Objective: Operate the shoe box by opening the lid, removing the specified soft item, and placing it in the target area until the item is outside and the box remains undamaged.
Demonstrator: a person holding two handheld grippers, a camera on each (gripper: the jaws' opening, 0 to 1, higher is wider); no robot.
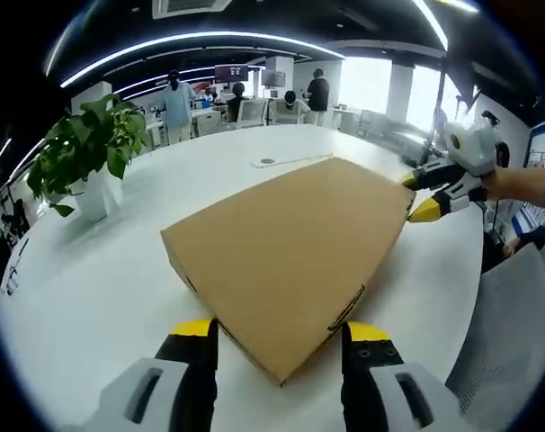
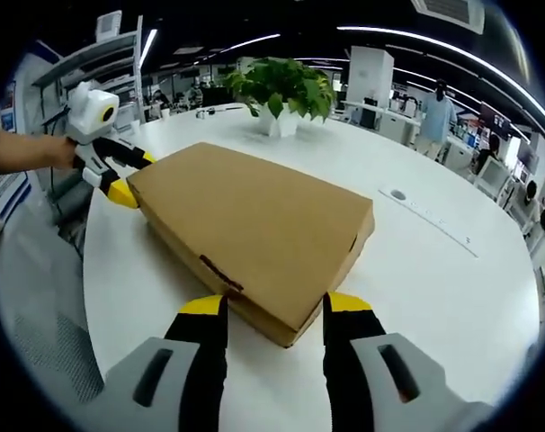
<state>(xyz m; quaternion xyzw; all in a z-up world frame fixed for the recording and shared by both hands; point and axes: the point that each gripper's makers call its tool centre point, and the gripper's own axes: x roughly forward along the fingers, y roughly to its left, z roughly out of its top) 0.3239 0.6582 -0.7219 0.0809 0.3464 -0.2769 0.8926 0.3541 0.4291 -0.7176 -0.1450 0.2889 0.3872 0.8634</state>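
Both grippers stood at opposite corners of the shoe box point(image 1: 295, 252), which lay flat and closed on the white desk point(image 1: 93, 288). Seen from the left gripper view, the left gripper point(image 1: 281, 346) had its yellow-tipped jaws spread, one on each side of the near corner of the box, and they did not press on the cardboard. The right gripper point(image 1: 423, 193) showed at the far right corner of the box, its jaws also apart, with the corner just between or beside them; I could not tell if they touched it. The right gripper view gave the same picture from the other end: its own jaws released around the near corner, and the left gripper at the far one.

By my judgement the task was at its very first step, the opening of the lid. The lid was still down and the soft item inside was hidden. The next move called for a gentle hold on the edge of the lid, not on the whole box, and for lifting it evenly, because thin cardboard can crease or tear. A potted plant point(image 1: 88, 148) stood well apart on the desk.
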